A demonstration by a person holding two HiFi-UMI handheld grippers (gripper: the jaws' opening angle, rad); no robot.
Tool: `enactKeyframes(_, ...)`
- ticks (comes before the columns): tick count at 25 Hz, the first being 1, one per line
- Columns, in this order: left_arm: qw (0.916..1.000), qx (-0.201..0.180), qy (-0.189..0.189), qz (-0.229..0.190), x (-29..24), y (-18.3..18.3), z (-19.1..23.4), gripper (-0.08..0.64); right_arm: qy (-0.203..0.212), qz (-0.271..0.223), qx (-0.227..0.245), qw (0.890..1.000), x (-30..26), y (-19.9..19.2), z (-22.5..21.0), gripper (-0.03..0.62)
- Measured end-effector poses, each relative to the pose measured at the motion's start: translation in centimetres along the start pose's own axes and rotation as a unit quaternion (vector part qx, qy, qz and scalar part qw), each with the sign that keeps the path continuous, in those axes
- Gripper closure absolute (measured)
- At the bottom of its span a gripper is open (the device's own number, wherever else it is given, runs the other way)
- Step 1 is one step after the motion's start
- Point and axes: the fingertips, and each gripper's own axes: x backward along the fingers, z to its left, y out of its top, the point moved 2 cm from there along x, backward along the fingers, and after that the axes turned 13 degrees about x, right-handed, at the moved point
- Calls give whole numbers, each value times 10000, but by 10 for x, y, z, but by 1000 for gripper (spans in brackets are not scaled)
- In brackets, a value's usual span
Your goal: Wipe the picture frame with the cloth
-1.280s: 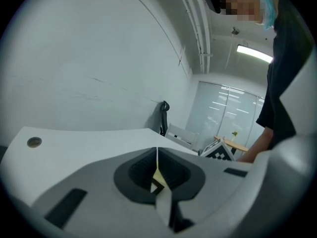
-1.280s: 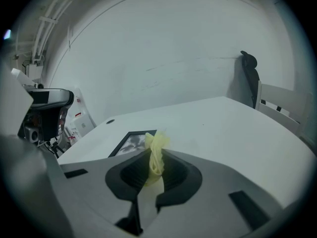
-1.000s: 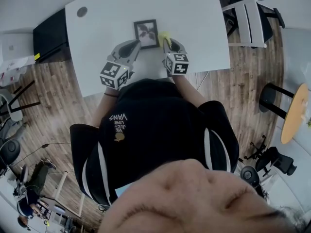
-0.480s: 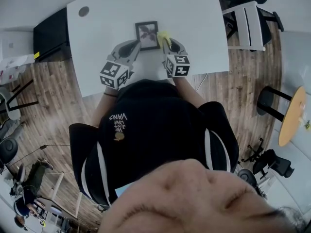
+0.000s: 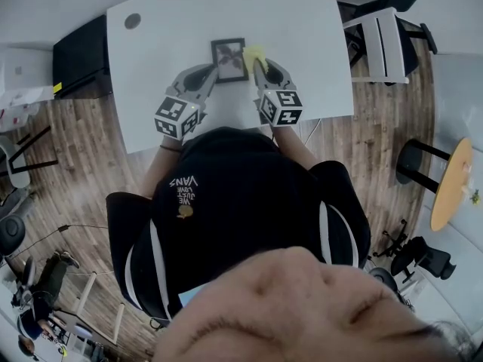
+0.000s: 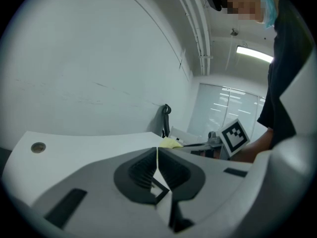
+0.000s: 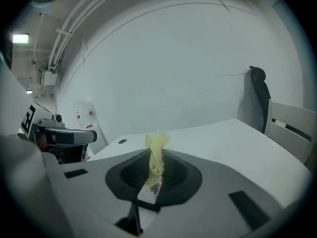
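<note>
In the upper middle of the head view, the left gripper pinched the picture frame at its corner, and the right gripper clamped the yellow cloth beside it on the tabletop.

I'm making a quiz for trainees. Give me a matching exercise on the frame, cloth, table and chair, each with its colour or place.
1 frame
2 cloth
3 table
4 chair

a yellow, held in the right gripper
b white, bearing the frame
c black-edged, at the left gripper's tip
d off the table's right side

Pairs: 1-c; 2-a; 3-b; 4-d.
</note>
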Motion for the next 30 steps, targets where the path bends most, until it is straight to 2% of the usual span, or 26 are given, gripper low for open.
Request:
enactKeyframes(8,10000,10,49,-64,3,5,4,541,57,-394,271,9988,17,33,8,545)
enactKeyframes(13,10000,10,74,-65,1,6,4,541,199,-565,278,9978,26,45,14,545)
enactKeyframes(30,9997,76,170,-152,-1,11,10,542,462,-523,422,9967,29,51,20,545)
